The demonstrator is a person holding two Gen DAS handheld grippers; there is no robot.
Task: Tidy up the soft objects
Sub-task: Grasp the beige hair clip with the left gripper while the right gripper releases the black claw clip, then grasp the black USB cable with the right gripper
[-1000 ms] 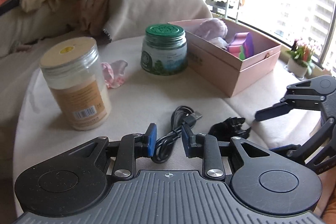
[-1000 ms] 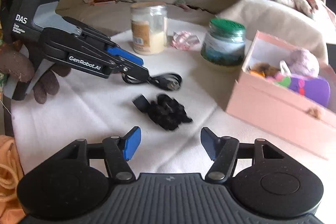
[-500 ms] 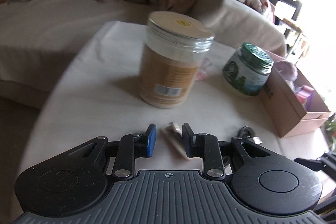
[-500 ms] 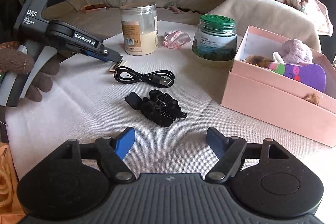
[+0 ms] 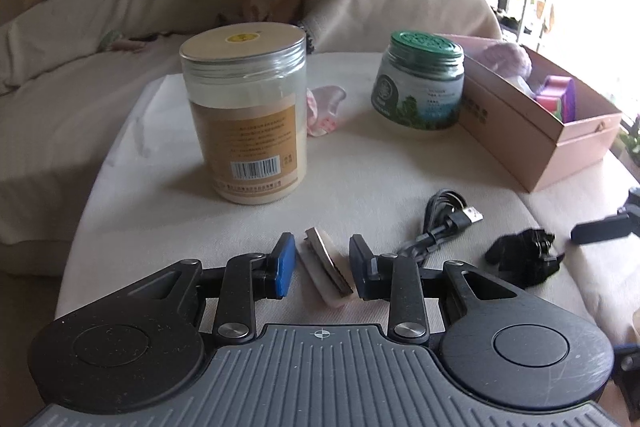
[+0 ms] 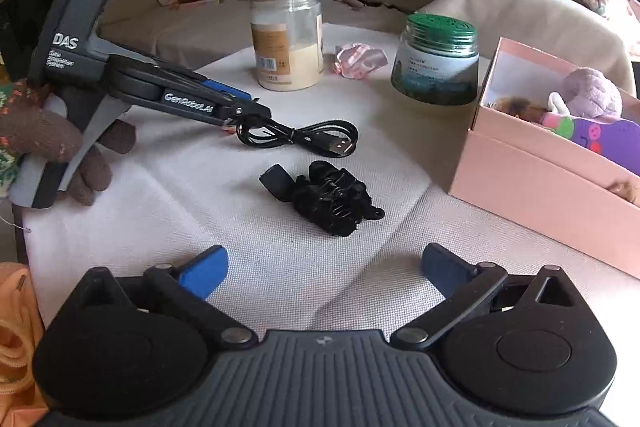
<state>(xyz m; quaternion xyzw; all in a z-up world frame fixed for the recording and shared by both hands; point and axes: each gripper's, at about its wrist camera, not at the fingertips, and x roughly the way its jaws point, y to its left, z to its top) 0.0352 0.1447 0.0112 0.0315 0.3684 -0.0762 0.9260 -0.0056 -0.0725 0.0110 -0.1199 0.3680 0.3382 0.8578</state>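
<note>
My left gripper [image 5: 322,263] is open, its pads on either side of a small flat pad [image 5: 326,271] with a brown top and white underside, lying on the white cloth; I cannot tell whether they touch. It also shows in the right wrist view [image 6: 240,113]. My right gripper [image 6: 324,267] is open and empty, just short of a black fuzzy bundle [image 6: 328,193], which also shows in the left wrist view [image 5: 524,259]. A pink box [image 6: 532,171] at the right holds a purple plush [image 6: 592,93] and other soft toys.
A coiled black USB cable [image 6: 296,137] lies between the grippers. A clear jar with a tan label [image 5: 244,115], a green-lidded jar [image 5: 420,83] and a pink crinkled item [image 5: 324,107] stand farther back. A sofa with blankets lies behind the table.
My left gripper swung left off the cable, then came back right; the small flat pad now lies between its pads. My right gripper has drawn slightly nearer the black bundle.
</note>
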